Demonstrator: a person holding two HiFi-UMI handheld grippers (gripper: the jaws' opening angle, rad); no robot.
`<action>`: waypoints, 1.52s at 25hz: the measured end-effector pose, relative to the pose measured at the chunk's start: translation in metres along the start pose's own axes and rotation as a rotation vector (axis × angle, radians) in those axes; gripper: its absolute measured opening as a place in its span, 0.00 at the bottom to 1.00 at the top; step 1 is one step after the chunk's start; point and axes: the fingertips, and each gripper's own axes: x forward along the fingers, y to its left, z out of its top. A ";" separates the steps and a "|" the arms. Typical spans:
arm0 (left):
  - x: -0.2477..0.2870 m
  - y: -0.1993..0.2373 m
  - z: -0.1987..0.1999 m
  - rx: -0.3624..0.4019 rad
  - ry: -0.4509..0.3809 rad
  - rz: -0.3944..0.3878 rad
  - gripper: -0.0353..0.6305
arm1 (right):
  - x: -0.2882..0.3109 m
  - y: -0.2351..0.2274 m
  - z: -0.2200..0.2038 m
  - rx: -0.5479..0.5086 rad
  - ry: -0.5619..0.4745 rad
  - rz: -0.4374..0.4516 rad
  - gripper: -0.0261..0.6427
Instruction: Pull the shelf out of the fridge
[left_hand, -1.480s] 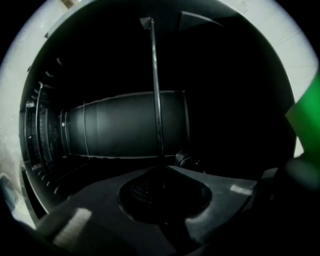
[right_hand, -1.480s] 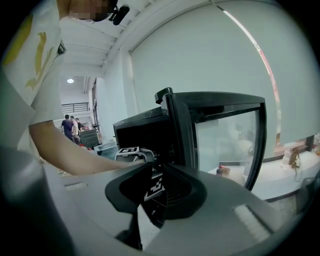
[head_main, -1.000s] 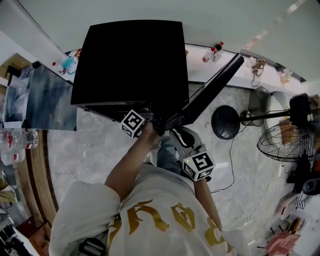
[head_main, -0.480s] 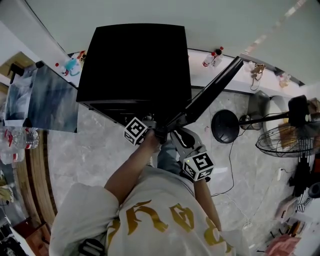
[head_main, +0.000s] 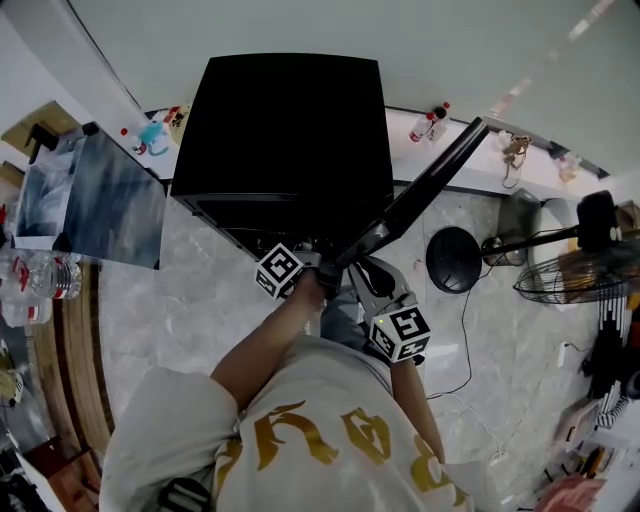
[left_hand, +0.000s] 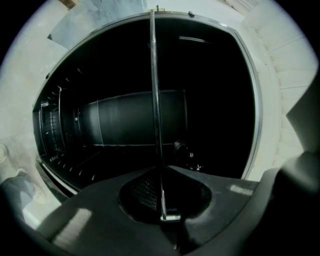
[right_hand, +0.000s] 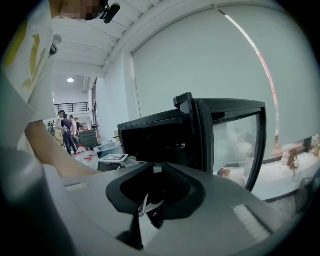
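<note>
A black mini fridge (head_main: 285, 130) stands on the floor with its door (head_main: 420, 195) swung open to the right. In the left gripper view I look into its dark inside (left_hand: 130, 125). The shelf (left_hand: 155, 100) shows there edge-on as a thin bright line running from my jaws into the cabinet. My left gripper (head_main: 318, 258) is at the fridge's open front, shut on that shelf edge (left_hand: 163, 212). My right gripper (head_main: 362, 268) hangs just right of it, below the door, shut with nothing between its jaws. The right gripper view shows the fridge (right_hand: 160, 140) and its door (right_hand: 235, 140) from the side.
A standing fan (head_main: 575, 280) and its round base (head_main: 455, 258) are on the floor at the right, with a cable trailing. Small bottles (head_main: 425, 122) stand on the wall ledge. A grey panel (head_main: 95, 205) and water bottles (head_main: 30, 280) are at the left. People (right_hand: 65, 130) stand far off.
My left gripper has drawn back a little from the fridge front toward the person, still shut on the shelf edge. The right gripper has hardly moved.
</note>
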 end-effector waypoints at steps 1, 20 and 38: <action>-0.002 0.000 -0.002 -0.002 0.004 0.001 0.24 | -0.001 0.000 0.001 -0.002 -0.002 -0.007 0.15; -0.035 -0.001 -0.017 -0.012 0.057 0.021 0.25 | -0.008 0.004 0.007 -0.008 -0.043 -0.059 0.07; -0.035 0.001 -0.017 -0.003 0.067 0.026 0.25 | -0.006 -0.001 -0.002 0.005 0.005 -0.085 0.07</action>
